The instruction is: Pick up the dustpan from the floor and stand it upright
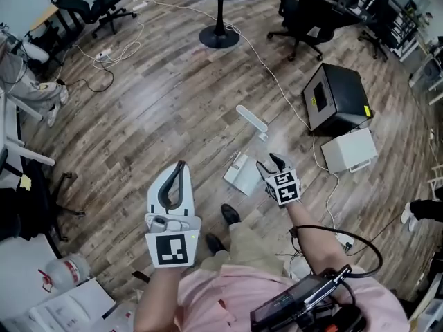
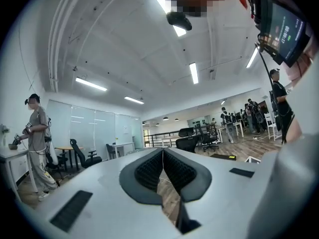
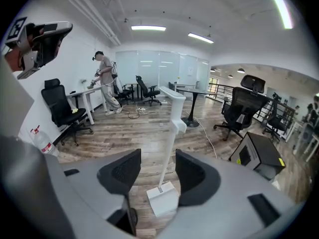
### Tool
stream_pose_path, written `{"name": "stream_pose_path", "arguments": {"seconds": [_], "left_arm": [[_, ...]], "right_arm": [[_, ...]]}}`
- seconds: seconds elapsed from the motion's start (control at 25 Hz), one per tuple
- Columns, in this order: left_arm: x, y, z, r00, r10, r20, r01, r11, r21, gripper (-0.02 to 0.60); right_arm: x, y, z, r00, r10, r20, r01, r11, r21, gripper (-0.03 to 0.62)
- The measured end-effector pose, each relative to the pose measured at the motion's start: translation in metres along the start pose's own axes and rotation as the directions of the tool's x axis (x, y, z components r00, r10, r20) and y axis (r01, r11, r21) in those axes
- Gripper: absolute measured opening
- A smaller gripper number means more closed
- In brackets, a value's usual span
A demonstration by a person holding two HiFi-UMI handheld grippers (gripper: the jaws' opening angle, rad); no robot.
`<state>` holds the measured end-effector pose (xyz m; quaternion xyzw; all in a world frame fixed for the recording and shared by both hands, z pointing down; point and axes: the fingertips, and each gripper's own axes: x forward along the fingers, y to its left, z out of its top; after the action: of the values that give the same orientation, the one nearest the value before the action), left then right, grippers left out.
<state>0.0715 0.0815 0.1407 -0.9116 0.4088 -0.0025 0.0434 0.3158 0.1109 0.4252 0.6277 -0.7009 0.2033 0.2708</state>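
A white long-handled dustpan [image 1: 242, 175] stands upright on the wood floor, its handle [image 1: 251, 118] rising away from me. My right gripper [image 1: 270, 166] hangs right beside the pan, jaws apart. In the right gripper view the dustpan [image 3: 162, 199] sits just beyond the right gripper [image 3: 157, 171], and its handle [image 3: 172, 128] runs up through the gap between the open jaws; I cannot tell whether anything touches. My left gripper [image 1: 178, 175] is held up at the left, away from the dustpan. In its own view the left gripper [image 2: 163, 156] is shut on nothing and aimed out across the room.
A black box [image 1: 336, 97] and a white box [image 1: 349, 149] stand to the right of the dustpan, with a white cable [image 1: 277, 81] trailing past. A round table's base [image 1: 219, 37] and office chairs [image 1: 304, 19] lie farther off. My shoes [image 1: 230, 214] are just behind the pan.
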Motion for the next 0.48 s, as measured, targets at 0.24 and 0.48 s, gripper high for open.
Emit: {"name": "stream_pose_path", "arguments": {"seconds": [0.24,0.48], "left_arm": [[-0.023,-0.016,0.029,0.997,-0.034,0.065,0.033,0.999,0.02,0.014],[-0.033,-0.026,0.065,0.991,-0.033,0.131,0.029,0.999,0.031,0.014]], "right_arm": [[-0.065,0.019,0.039,0.986,-0.045,0.159,0.029,0.995,0.098,0.205],[-0.154,0.072,0.14,0.913,-0.016,0.408,-0.006,0.999,0.052,0.144]]}}
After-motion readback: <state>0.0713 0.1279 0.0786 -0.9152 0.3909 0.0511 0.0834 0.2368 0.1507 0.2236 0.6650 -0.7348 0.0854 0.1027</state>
